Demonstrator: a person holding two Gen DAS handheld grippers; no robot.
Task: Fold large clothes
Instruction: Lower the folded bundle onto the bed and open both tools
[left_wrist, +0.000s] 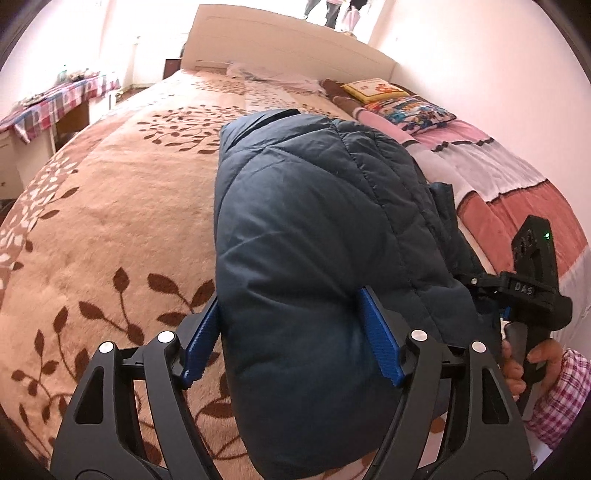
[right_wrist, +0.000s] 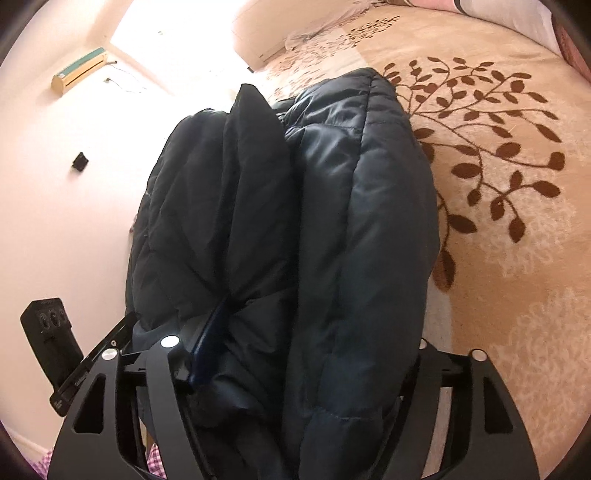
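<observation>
A dark navy puffer jacket (left_wrist: 314, 221) is folded into a thick bundle over the bed. My left gripper (left_wrist: 291, 332) has its blue pads on both sides of the bundle's near end and is shut on it. My right gripper (left_wrist: 491, 291) shows at the bundle's right side, held by a hand. In the right wrist view the jacket (right_wrist: 332, 240) fills the space between the fingers of the right gripper (right_wrist: 295, 354). One blue pad (right_wrist: 207, 343) presses into the fabric. The other pad is hidden under the jacket.
The bed is covered by a tan blanket with brown leaf print (left_wrist: 110, 221). A pink striped quilt (left_wrist: 509, 184) and printed pillows (left_wrist: 406, 107) lie along the right side. A white headboard (left_wrist: 288, 51) stands at the far end. A table with a checked cloth (left_wrist: 55, 103) stands at left.
</observation>
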